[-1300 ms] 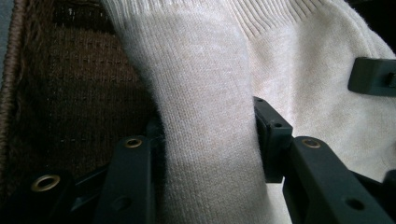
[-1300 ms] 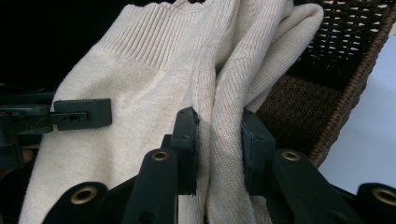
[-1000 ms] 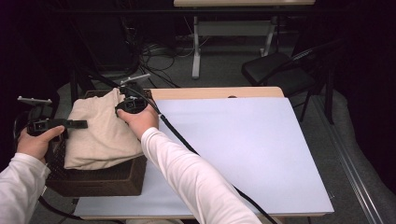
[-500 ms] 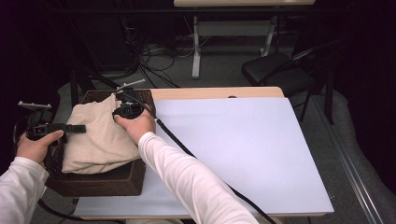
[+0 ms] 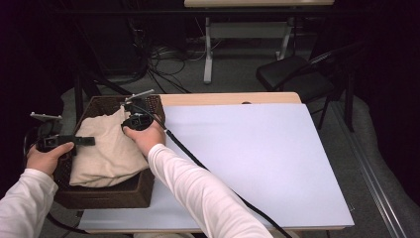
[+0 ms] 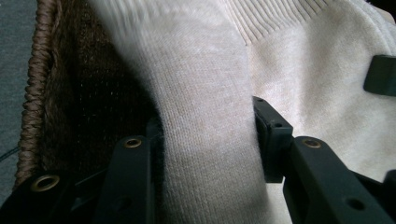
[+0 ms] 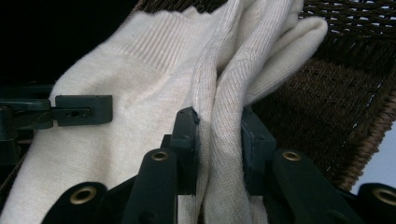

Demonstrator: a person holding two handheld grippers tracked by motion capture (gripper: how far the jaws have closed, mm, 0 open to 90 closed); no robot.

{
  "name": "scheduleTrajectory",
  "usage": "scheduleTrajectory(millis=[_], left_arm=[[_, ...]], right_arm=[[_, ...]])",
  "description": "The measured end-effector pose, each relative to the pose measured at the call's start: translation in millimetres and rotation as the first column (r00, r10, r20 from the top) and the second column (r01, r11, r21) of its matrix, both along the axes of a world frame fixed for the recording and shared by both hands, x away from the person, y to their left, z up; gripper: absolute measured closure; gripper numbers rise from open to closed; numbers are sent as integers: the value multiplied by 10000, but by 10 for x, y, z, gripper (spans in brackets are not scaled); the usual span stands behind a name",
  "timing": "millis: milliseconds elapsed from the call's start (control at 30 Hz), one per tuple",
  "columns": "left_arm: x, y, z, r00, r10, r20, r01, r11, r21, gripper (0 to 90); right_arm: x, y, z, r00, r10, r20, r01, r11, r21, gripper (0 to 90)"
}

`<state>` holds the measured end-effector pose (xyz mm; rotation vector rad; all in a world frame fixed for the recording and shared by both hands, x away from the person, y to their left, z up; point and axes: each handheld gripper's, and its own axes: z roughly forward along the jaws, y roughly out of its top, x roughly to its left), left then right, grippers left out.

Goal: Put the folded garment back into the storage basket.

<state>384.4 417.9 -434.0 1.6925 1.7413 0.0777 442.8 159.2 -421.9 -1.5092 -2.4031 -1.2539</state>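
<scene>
Lying lengthwise along the basket [image 5: 143, 191], the cream sweater [image 5: 106, 151] is pinched by both tongs [image 5: 88, 141] [image 5: 130, 110].

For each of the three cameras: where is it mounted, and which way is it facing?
High view: above the near table edge, facing forward and down on the basket; both sleeves and hands show.
Left gripper view: on the left tool, facing along its jaws at the cream sweater.
Right gripper view: on the right tool, clamping a fold.
All share the sweater.
</scene>
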Motion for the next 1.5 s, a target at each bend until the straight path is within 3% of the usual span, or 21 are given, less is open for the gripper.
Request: scheduleTrajectory(millis=[533,600,633,733,800,867,1200,1333,1500], left_arm=[[48,-4,-36,9997,117,213,-121,9997,204,568],[64,1,-69,9998,190,30,-190,9995,237,479],[65,9,-72,9996,298,-13,-297,9989,363,385],[36,53,-31,9965,677,495,-696,9969,365,199],[25,78,0,9972,593,463,-605,9979,232,158],[13,78,14,9977,514,452,-538,9971,536,158],[-35,-41,21,9963,231,822,-258,9992,308,163],[-52,-96,59,9947,128,1017,-173,9989,433,160],[-82,-152,103,9932,73,1160,-135,9985,524,153]], right_arm=[[71,28,-65,10000,-52,12,53,9999,-138,687],[92,33,-89,9998,-196,-63,194,9995,-262,583],[102,28,-96,9994,-265,204,273,9987,-420,533],[128,-12,-62,9945,-74,1046,133,9983,-563,466],[144,-40,-45,9951,-105,979,160,9983,-560,430],[148,-55,-36,9959,54,906,-8,9987,-515,423],[52,-85,-2,9814,713,1783,-504,9916,-1193,321],[25,-140,61,9774,891,1918,-714,9927,-973,299],[-13,-209,132,9712,1380,1943,-1257,9893,-744,190]])
